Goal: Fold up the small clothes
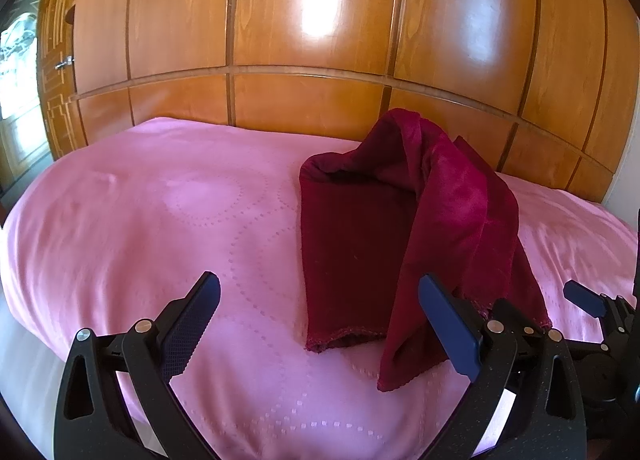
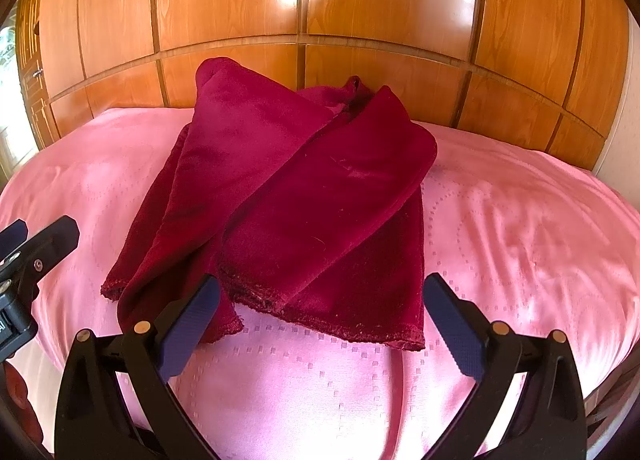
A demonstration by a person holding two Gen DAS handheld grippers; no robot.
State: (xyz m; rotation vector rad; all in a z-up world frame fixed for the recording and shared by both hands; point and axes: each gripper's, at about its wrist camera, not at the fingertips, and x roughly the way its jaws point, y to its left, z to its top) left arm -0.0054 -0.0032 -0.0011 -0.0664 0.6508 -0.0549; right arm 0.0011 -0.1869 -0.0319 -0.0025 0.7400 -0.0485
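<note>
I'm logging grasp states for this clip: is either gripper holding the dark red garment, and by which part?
Nothing is held. The left gripper and right gripper are both open, short of the dark red garment lying on the pink bedspread.

A pink bedspread (image 1: 160,227) with a pattern of dotted circles and stitched lines covers the bed (image 2: 520,219) and fills the ground ahead of both grippers. Beyond it, straight ahead, rises a glossy wooden wardrobe (image 1: 312,19) of tall panels over a row of shorter ones, with bright glare patches. Far left of the left gripper, a bright window (image 1: 18,59) shows beside an inlaid wooden door (image 1: 56,71).
</note>
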